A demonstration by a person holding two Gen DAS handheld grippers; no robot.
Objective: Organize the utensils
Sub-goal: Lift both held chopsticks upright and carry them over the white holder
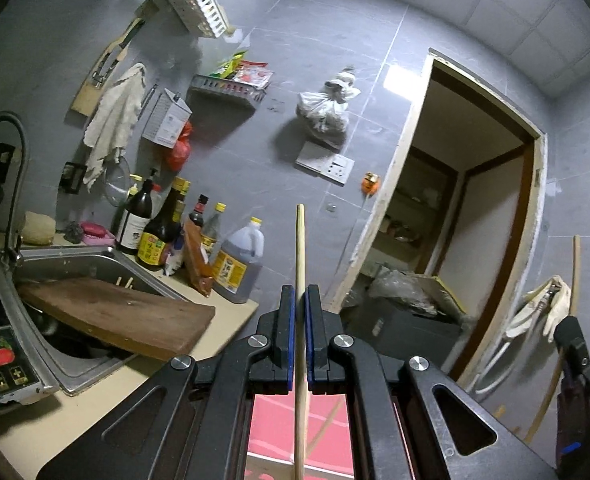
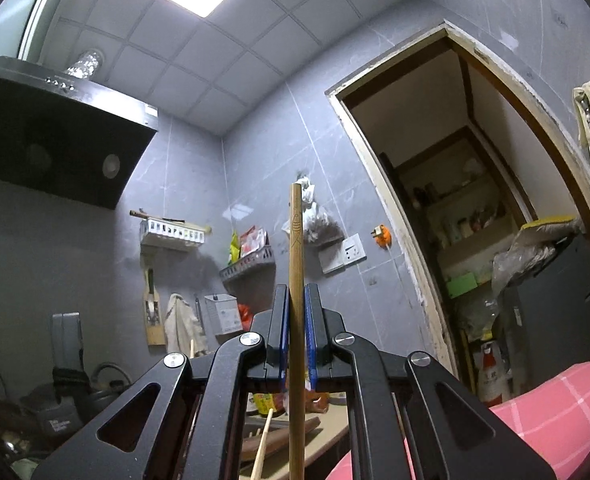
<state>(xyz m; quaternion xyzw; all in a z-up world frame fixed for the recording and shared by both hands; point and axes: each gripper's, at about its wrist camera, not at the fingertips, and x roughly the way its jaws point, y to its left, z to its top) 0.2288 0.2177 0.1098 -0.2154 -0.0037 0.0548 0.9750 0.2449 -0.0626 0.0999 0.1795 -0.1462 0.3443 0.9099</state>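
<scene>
My left gripper [image 1: 300, 294] is shut on a pale wooden chopstick [image 1: 300, 248], which stands upright between the blue pads and sticks out above and below them. My right gripper [image 2: 296, 292] is shut on a darker brown chopstick [image 2: 296, 240] with a small engraved mark, also held upright. The right gripper shows at the far right of the left wrist view [image 1: 575, 364], with its chopstick [image 1: 574, 276] rising above it. A second pale chopstick [image 2: 263, 440] shows below the right gripper. Both grippers are raised off the counter and tilted up.
A steel sink [image 1: 75, 264] with a wooden cutting board [image 1: 127, 316] across it is at left. Sauce bottles [image 1: 199, 248] stand behind on the beige counter [image 1: 231, 312]. White wall baskets [image 1: 199, 4] hang above. A doorway [image 1: 455, 200] is at right. Pink cloth [image 2: 555, 412] is below.
</scene>
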